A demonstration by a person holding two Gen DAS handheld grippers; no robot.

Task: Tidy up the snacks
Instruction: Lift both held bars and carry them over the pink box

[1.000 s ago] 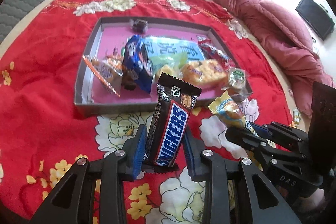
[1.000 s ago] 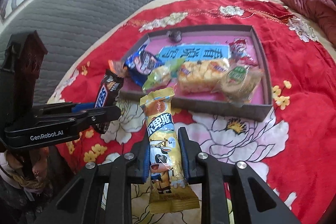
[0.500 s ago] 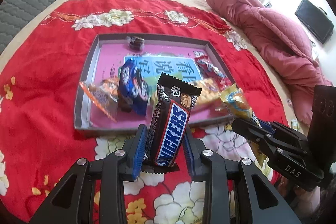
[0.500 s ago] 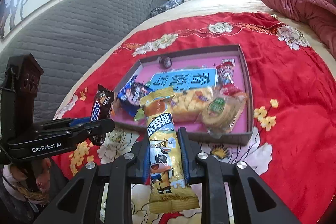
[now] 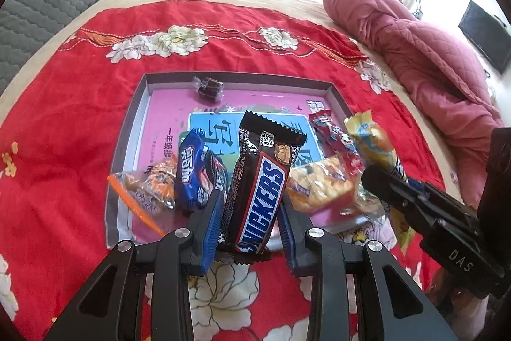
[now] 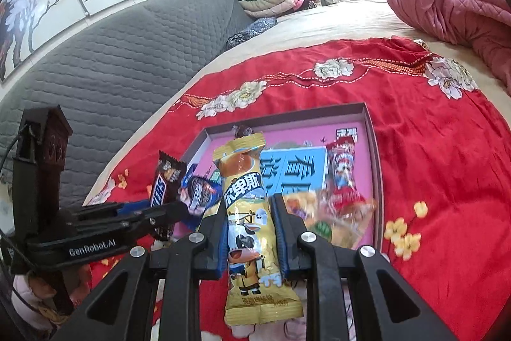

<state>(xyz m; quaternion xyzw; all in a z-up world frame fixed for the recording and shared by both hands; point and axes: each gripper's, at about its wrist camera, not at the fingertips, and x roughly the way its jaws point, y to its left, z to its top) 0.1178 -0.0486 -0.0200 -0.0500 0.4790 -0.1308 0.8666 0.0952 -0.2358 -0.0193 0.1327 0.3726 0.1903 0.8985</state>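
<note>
My left gripper (image 5: 250,219) pinches a bar marked SNICKERS (image 5: 260,190); my right gripper (image 6: 250,237) pinches a yellow cow-print packet (image 6: 250,226). Both snacks hang above the near edge of the pink tray (image 5: 143,104). Left gripper body reads GenRobot.AI.

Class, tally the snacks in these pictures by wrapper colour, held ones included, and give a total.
Dark brown: 2, Snickers bar, small candy
Yellow: 1, cow packet
Blue: 1, cookie pack
Red: 1, candy pack
Clear: 3, orange-edged pack, cracker pack, green-label pack
Total: 8 showing; others may be hidden.
</note>
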